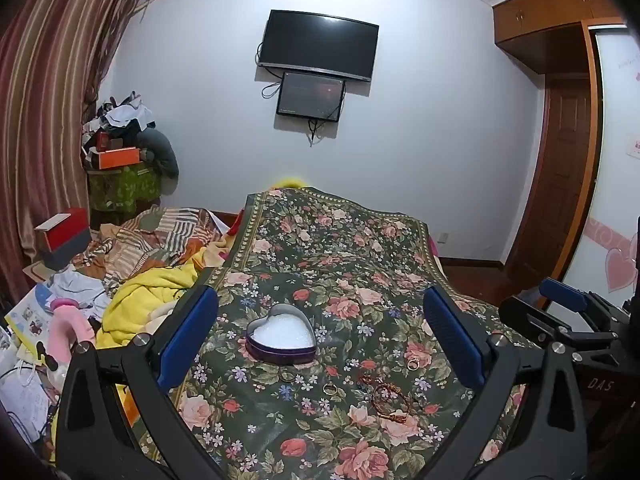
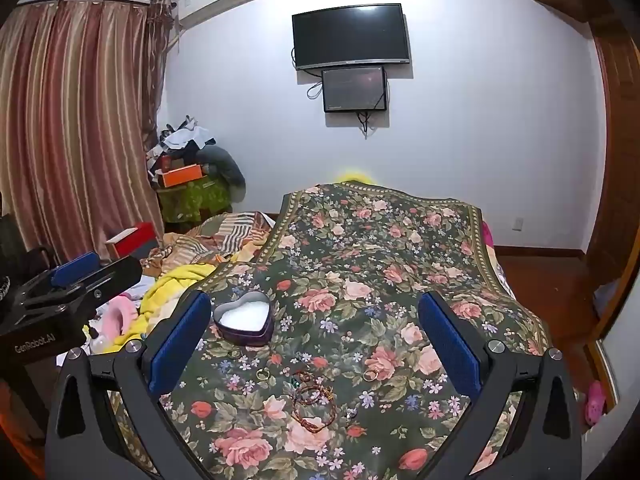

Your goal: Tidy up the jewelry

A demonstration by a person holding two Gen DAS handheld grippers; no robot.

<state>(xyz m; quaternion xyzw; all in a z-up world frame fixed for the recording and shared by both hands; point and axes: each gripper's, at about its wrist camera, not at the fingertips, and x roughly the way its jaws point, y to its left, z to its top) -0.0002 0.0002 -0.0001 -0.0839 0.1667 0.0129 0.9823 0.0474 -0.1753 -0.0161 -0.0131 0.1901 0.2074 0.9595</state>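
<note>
Both the left gripper (image 1: 320, 344) and right gripper (image 2: 316, 340) gape empty; the rings (image 2: 263, 374) look tiny, hard, slippery; pinch across the band; the near bracelet (image 2: 312, 406) looks limp.

Both views are evenly lit by soft, cool indoor light, and the wall (image 1: 420, 120) behind reads bright. The TV (image 1: 318, 44) shows a faint glare spot and casts a soft shadow. Fisheye distortion bends the edges, the corners go black, and focus is sharp.
</note>
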